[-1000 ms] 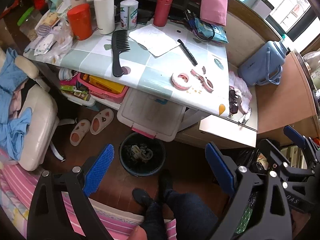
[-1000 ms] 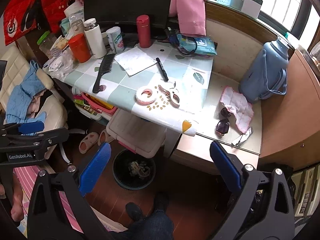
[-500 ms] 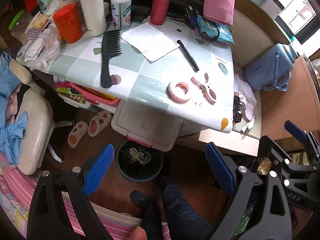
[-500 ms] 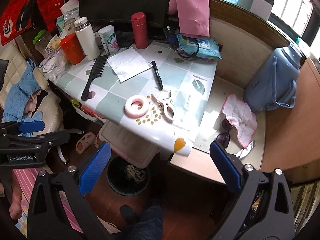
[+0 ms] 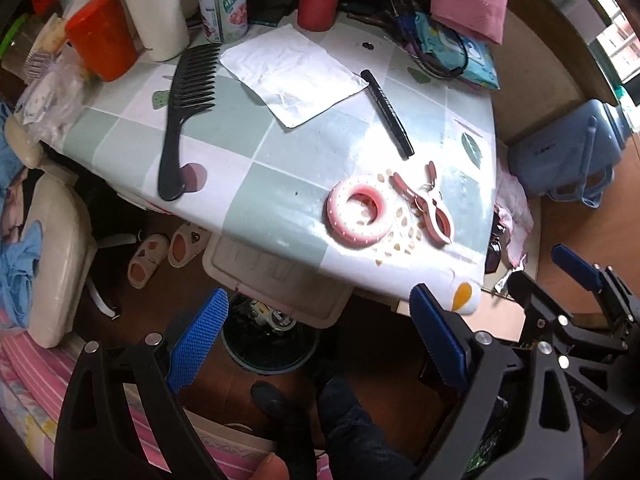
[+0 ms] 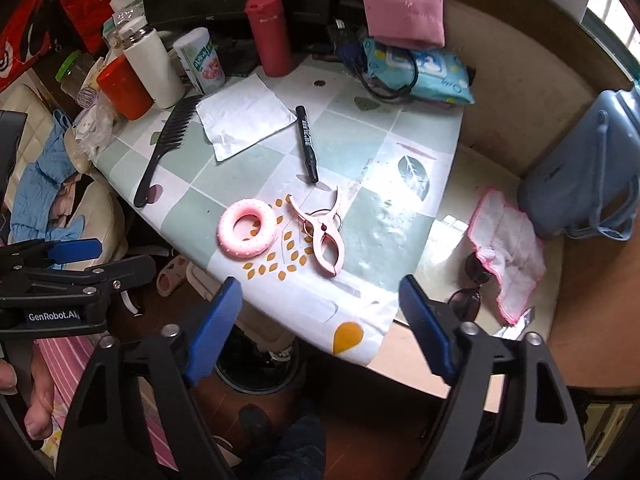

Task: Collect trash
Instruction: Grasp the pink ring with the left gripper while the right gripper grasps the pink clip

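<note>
Both grippers, left gripper [image 5: 316,340] and right gripper [image 6: 320,328], hang released and empty over the desk's [image 6: 384,216] near edge, the right's jaws just narrowing; scattered seeds [image 6: 288,256] lie there, likely first pickup, needing fine pinching.

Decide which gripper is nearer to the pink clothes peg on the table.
Right. The right gripper hangs just off the table edge, directly before the pink clothes peg. The left gripper sits further left, above the bin, with the pink ring closer.
</note>
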The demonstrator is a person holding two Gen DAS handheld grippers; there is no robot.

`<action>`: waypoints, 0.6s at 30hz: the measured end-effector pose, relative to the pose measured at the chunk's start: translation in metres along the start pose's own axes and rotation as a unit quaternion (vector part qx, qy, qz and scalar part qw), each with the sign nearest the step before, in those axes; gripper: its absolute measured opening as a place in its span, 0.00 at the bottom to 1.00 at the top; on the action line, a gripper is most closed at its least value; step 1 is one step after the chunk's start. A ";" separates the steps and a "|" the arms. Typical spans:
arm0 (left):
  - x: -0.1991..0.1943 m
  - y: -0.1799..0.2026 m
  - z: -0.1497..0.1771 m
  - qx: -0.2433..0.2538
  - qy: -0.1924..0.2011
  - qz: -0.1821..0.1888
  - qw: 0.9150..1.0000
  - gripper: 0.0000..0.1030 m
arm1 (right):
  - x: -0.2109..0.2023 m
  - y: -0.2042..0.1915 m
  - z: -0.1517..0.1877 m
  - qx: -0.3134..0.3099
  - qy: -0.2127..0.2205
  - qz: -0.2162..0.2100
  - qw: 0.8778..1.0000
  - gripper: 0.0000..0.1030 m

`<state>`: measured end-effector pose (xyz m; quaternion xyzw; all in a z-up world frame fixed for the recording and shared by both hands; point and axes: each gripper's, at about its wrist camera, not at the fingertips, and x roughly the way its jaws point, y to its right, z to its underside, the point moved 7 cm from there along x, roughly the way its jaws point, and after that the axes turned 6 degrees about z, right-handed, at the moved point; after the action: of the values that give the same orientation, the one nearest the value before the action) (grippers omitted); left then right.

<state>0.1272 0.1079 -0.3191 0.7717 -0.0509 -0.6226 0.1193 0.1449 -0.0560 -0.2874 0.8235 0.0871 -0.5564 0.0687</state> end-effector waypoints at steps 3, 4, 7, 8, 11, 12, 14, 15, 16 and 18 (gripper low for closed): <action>0.010 0.003 -0.010 -0.001 -0.001 -0.007 1.000 0.86 | 0.016 0.004 -0.005 0.001 -0.008 -0.005 1.000 0.72; 0.013 0.004 -0.012 0.000 -0.002 -0.008 1.000 0.86 | 0.021 0.006 -0.006 0.002 -0.011 -0.008 1.000 0.71; 0.028 0.005 -0.017 -0.005 -0.014 -0.014 1.000 0.66 | 0.035 0.009 -0.010 0.000 -0.017 -0.014 1.000 0.69; 0.033 0.005 -0.018 -0.007 -0.017 -0.015 1.000 0.63 | 0.038 0.009 -0.011 -0.001 -0.020 -0.016 1.000 0.69; 0.044 0.005 -0.022 -0.011 -0.021 -0.017 1.000 0.63 | 0.052 0.008 -0.015 -0.006 -0.027 -0.021 0.999 0.68; 0.047 0.005 -0.024 -0.012 -0.022 -0.017 1.000 0.63 | 0.057 0.008 -0.017 -0.007 -0.029 -0.023 0.999 0.68; 0.052 0.005 -0.026 -0.015 -0.024 -0.018 0.999 0.63 | 0.064 0.008 -0.020 -0.007 -0.032 -0.026 0.999 0.68; 0.055 0.005 -0.028 -0.015 -0.024 -0.020 0.999 0.63 | 0.068 0.007 -0.021 -0.009 -0.034 -0.028 0.999 0.68; 0.059 0.004 -0.030 -0.018 -0.025 -0.022 0.999 0.63 | 0.072 0.007 -0.023 -0.010 -0.036 -0.029 0.999 0.68; 0.065 0.002 -0.033 -0.021 -0.028 -0.022 0.999 0.63 | 0.079 0.006 -0.025 -0.013 -0.041 -0.033 0.999 0.65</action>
<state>0.1734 0.0951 -0.3736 0.7524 -0.0239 -0.6472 0.1203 0.1975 -0.0509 -0.3516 0.7959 0.1186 -0.5902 0.0647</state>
